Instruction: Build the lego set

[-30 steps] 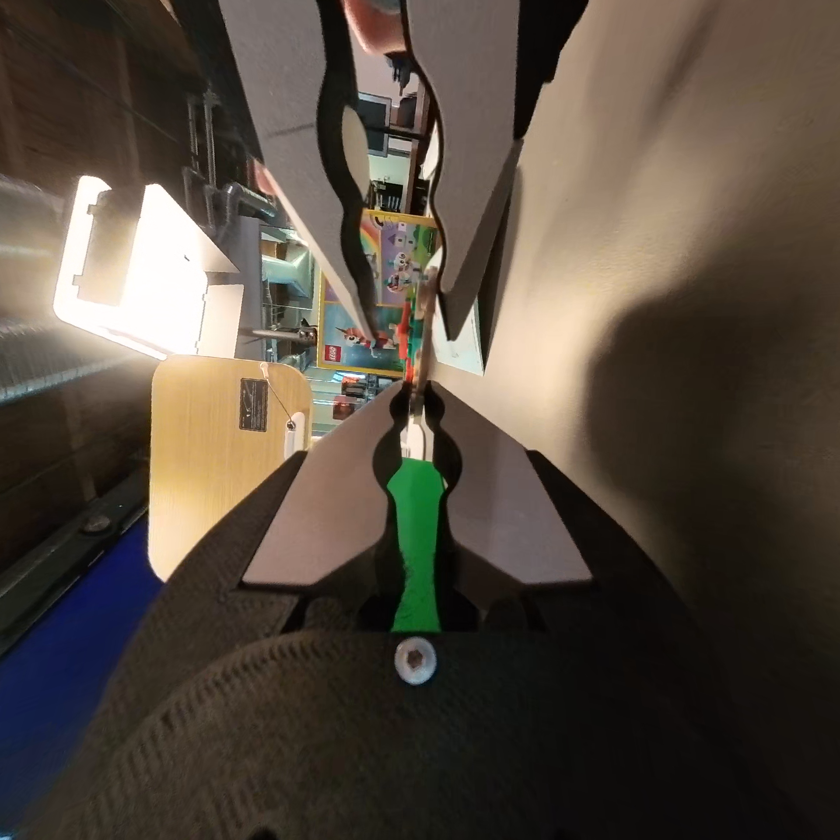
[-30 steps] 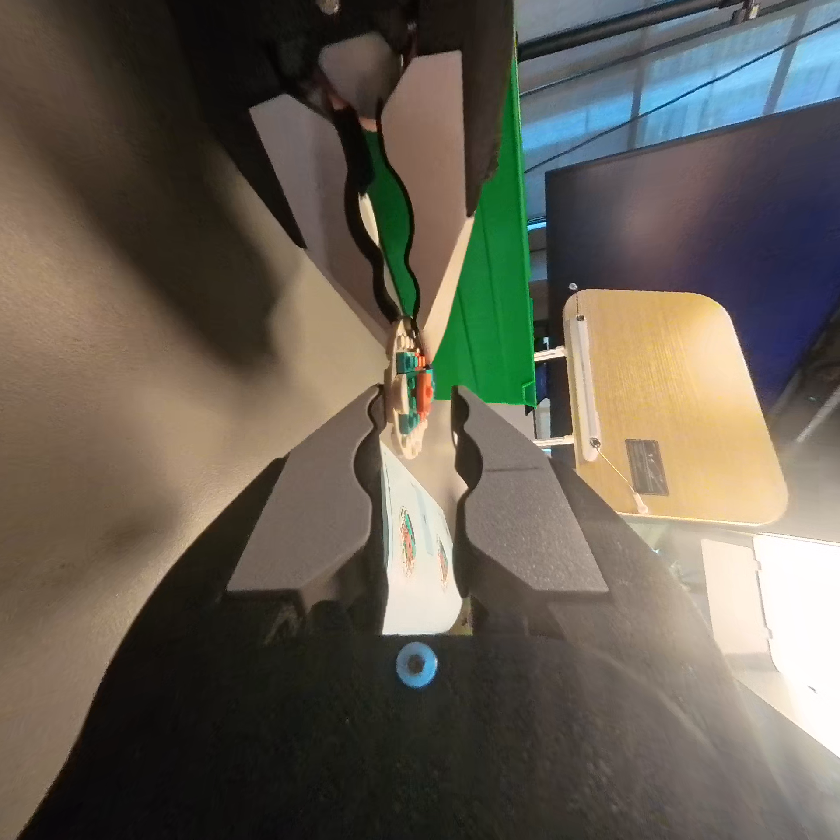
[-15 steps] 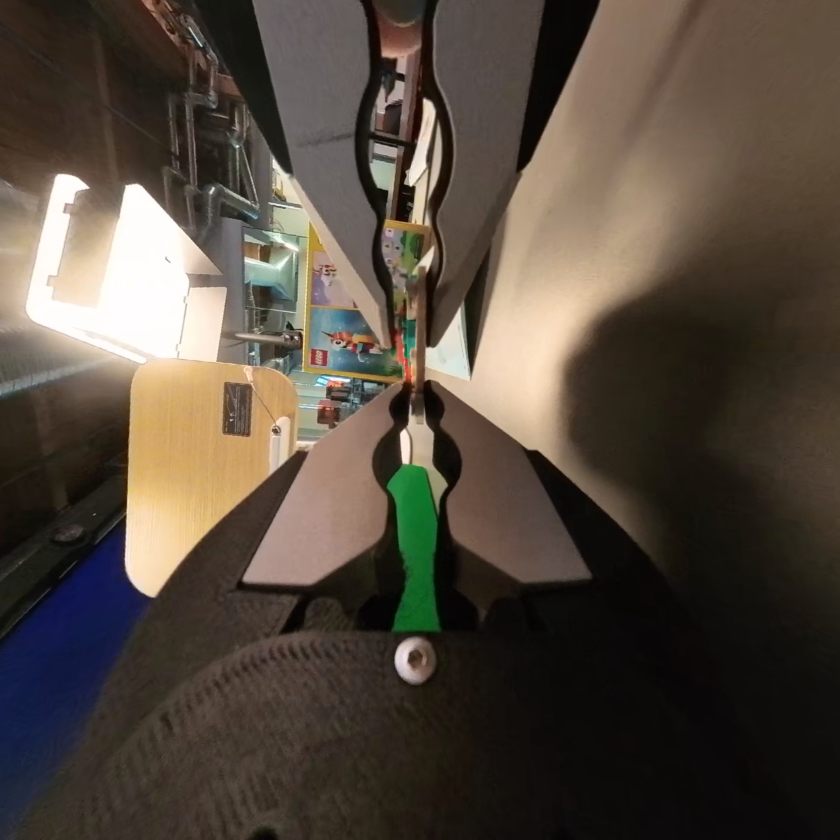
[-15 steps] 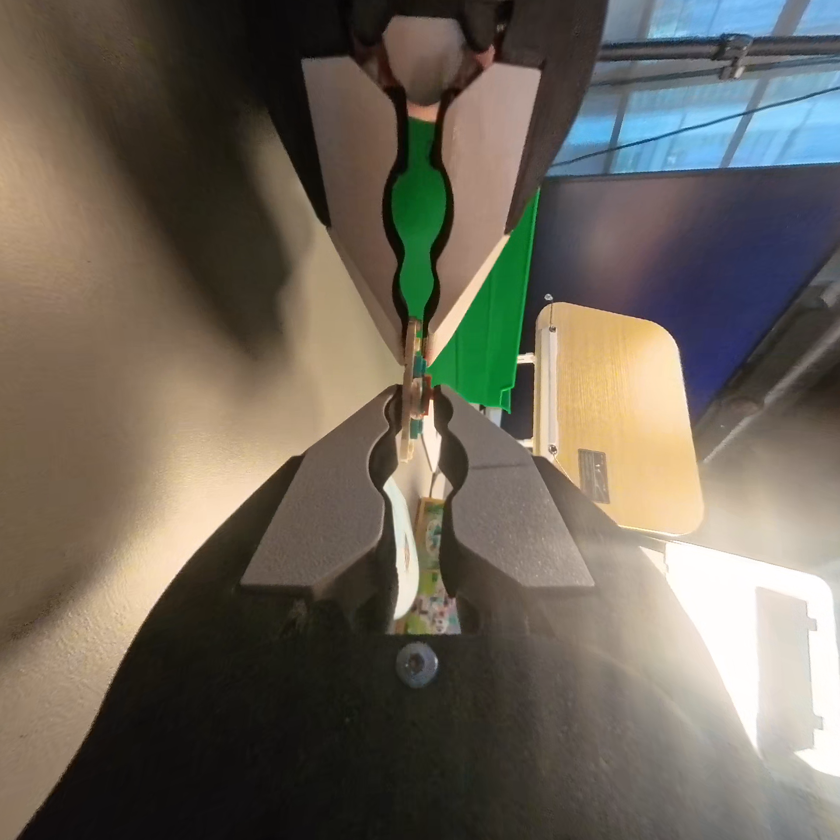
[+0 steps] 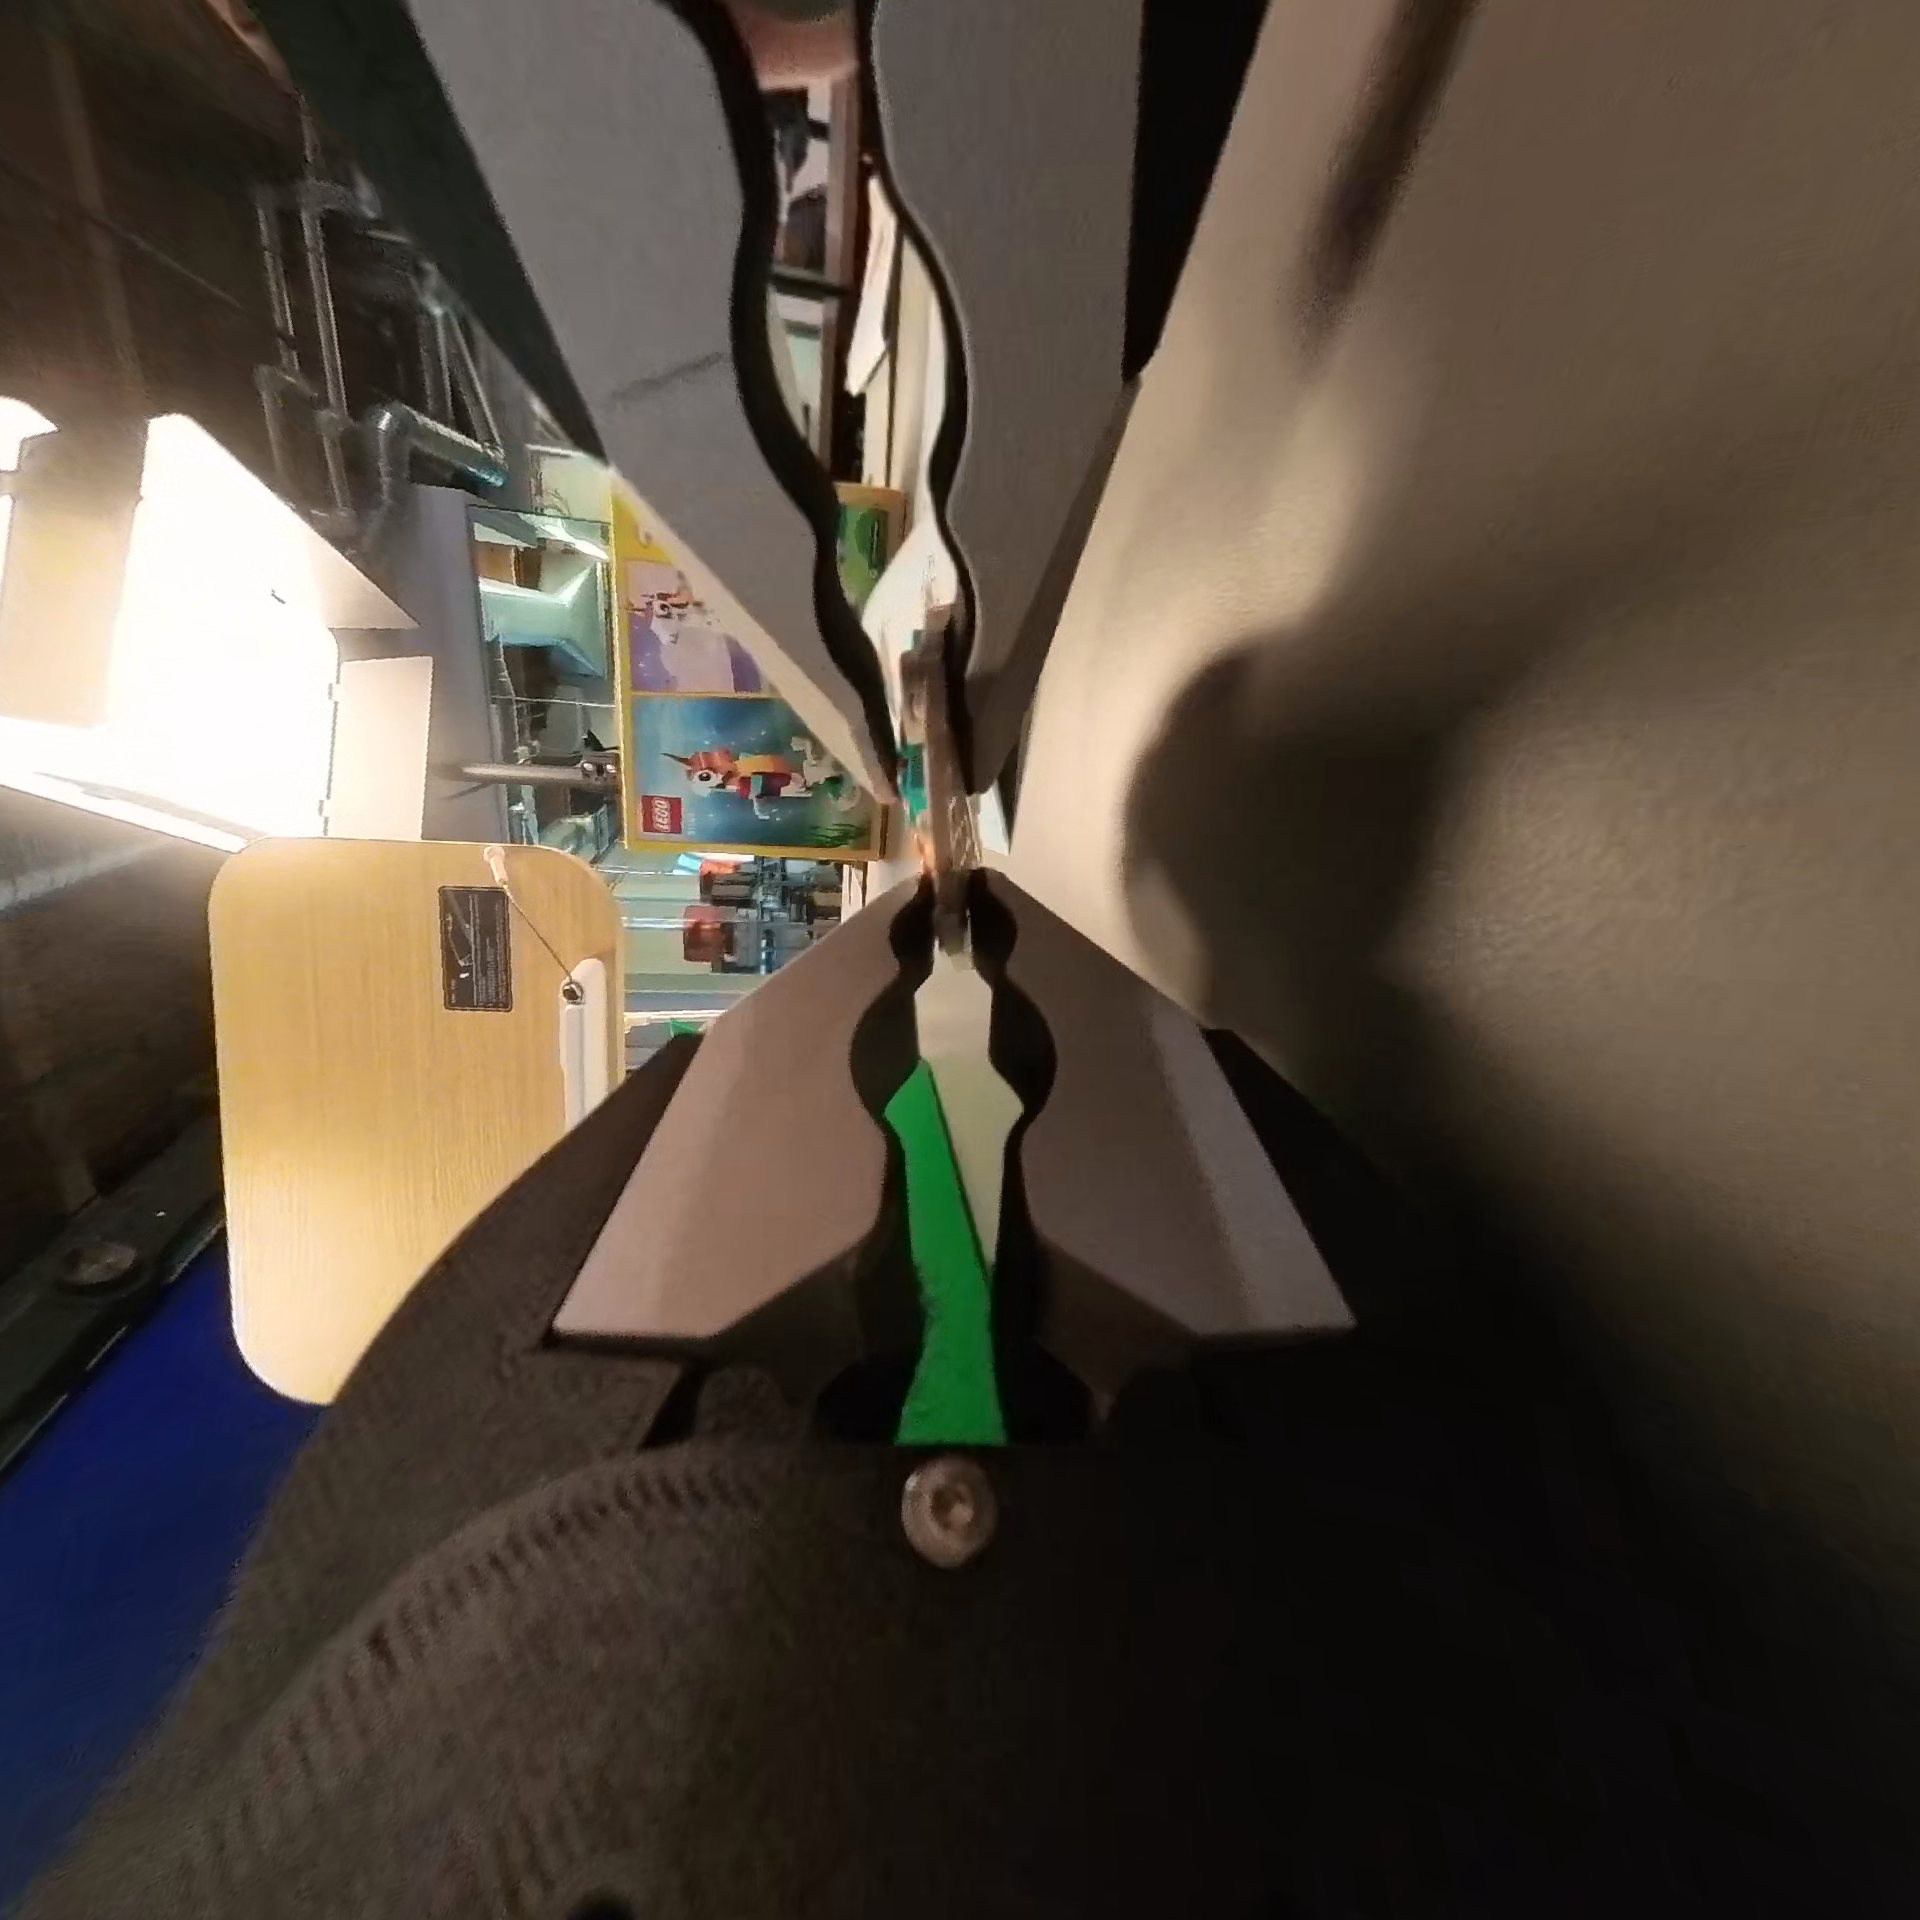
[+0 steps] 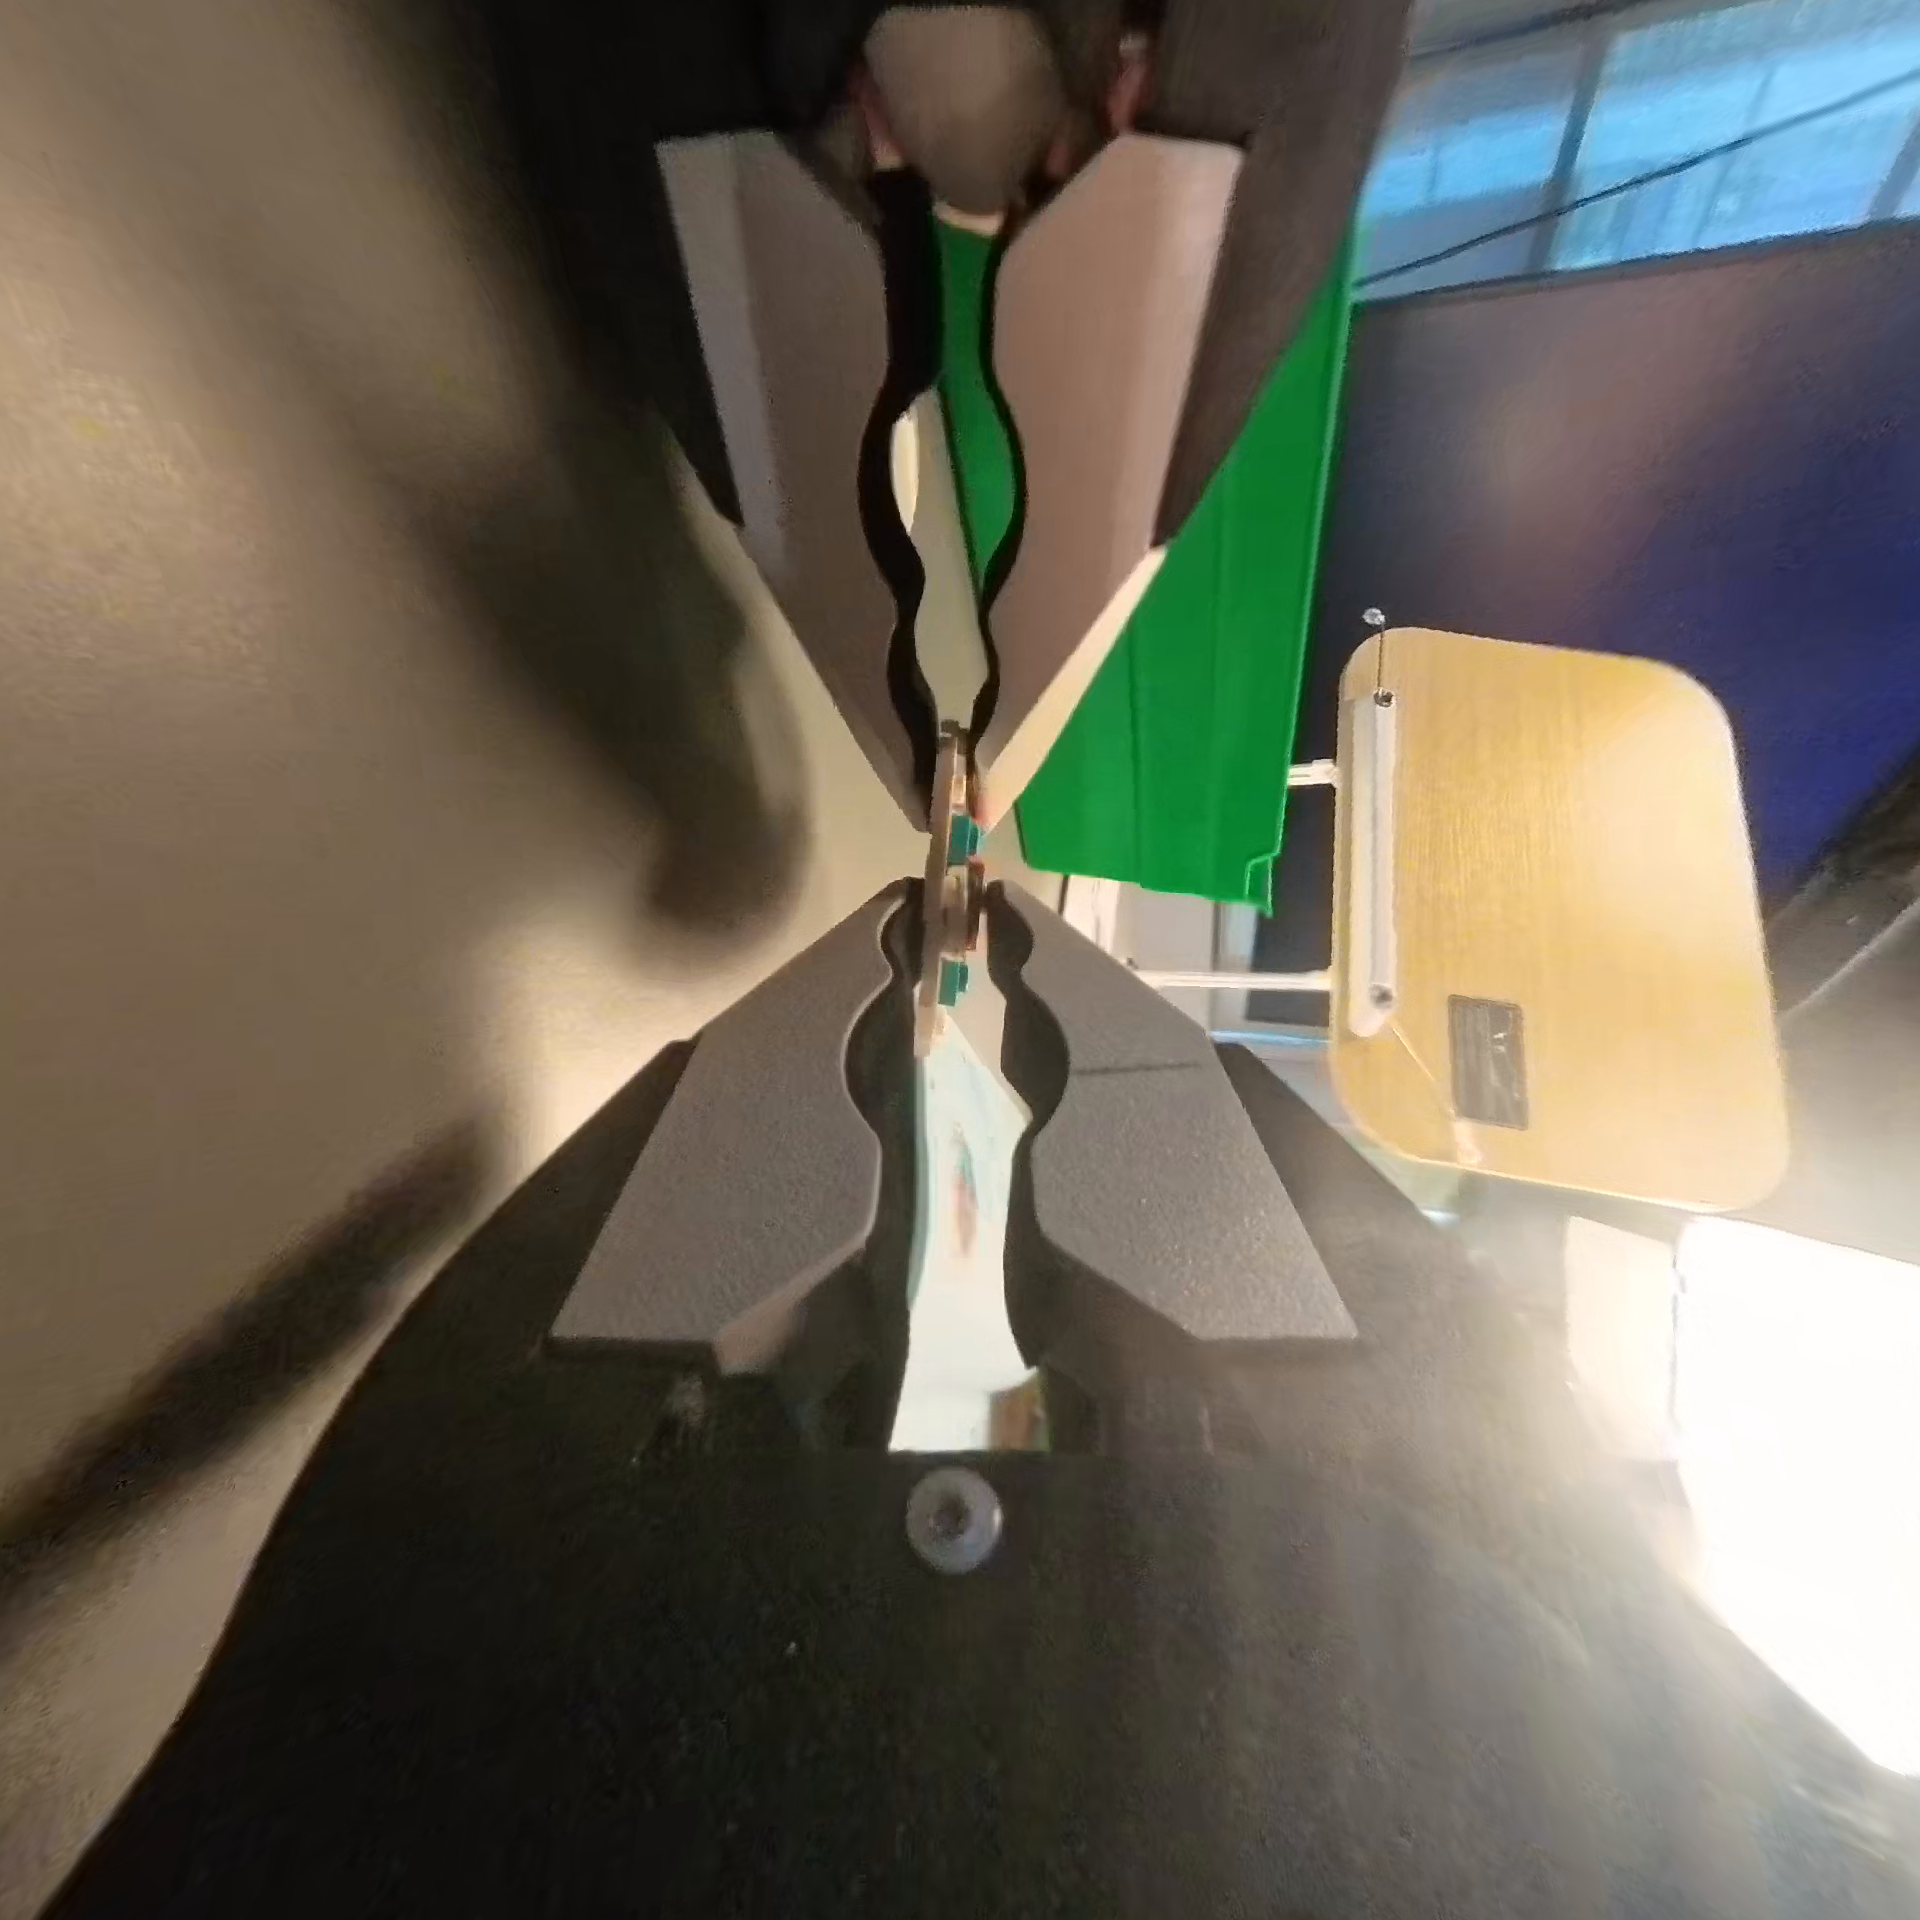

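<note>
Tongs meet tip to tip — left tongs and right tongs each clamp an opposite edge of the lego build, held edge-on above the table.

The left tongs were closed on the near edge of a thin tan lego plate, seen edge-on. Directly opposite, tip to tip, the right tongs pinched the plate's far end. A teal piece sat on the plate's left face, between the two sets of tips. A green sheet showed through the gap behind the left tips. To the left of the tongs stood a lego box, a wooden board nearer the camera, and a bright lamp farther left. The pale counter filled the right side.
</note>
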`<state>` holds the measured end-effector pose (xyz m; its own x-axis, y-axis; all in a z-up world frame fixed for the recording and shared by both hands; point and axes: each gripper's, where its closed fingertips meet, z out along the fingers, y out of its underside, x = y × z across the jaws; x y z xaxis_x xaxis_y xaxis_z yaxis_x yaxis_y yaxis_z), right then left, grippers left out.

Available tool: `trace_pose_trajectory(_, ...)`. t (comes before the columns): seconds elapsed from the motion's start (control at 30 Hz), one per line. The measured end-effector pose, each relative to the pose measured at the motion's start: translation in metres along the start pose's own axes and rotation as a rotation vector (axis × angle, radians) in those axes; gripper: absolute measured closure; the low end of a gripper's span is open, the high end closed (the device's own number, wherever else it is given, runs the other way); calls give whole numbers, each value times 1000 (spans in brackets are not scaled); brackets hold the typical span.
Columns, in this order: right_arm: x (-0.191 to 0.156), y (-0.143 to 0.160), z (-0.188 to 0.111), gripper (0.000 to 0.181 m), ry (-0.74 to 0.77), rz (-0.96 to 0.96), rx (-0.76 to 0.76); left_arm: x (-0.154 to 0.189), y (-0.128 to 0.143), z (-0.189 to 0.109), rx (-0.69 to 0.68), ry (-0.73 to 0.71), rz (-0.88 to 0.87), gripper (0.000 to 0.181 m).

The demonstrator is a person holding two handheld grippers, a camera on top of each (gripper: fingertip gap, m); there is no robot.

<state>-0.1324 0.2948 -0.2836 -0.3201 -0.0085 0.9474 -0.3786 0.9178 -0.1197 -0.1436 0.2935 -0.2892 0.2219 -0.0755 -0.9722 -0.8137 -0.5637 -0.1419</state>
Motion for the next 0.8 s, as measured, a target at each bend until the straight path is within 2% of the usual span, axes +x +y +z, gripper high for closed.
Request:
trace_pose_trajectory(0.07, -1, 0, 0, 169, -12, 112, 45, -1, 0, 1, 6, 7, -39, 176)
trace_pose_trajectory(0.13, -3, 4, 2, 149, -42, 200, 44, -2, 2, 3, -5, 2, -33, 176)
trace_pose_trajectory(0.17, -5, 5, 3, 145, -53, 222, 36, -1, 2, 3, -7, 4, -24, 176)
trace_pose_trajectory(0.23, -6, 8, 5, 147, -53, 222, 27, 0, 2, 3, -6, 10, -24, 176)
trace_pose_trajectory(0.4, -4, 11, 3, 169, -6, 161, 11, 0, 6, 4, -19, 15, -50, 176)
trace_pose_trajectory(0.47, -2, 11, 3, 172, 23, 120, 4, 0, 5, 4, -17, 21, -57, 176)
trace_pose_trajectory(0.57, -1, 11, 4, 171, 44, 79, -10, 0, 6, 4, -18, 25, -63, 176)
trace_pose_trajectory(0.73, 0, 11, 5, 173, 40, 149, 0, -1, 7, 5, -26, 21, -67, 176)
trace_pose_trajectory(0.77, 1, 12, 5, 167, 41, 160, -1, -2, 8, 5, -28, 21, -76, 176)
trace_pose_trajectory(0.8, 0, 13, 7, 151, 34, 168, -11, 1, 8, 6, -29, 35, -79, 176)
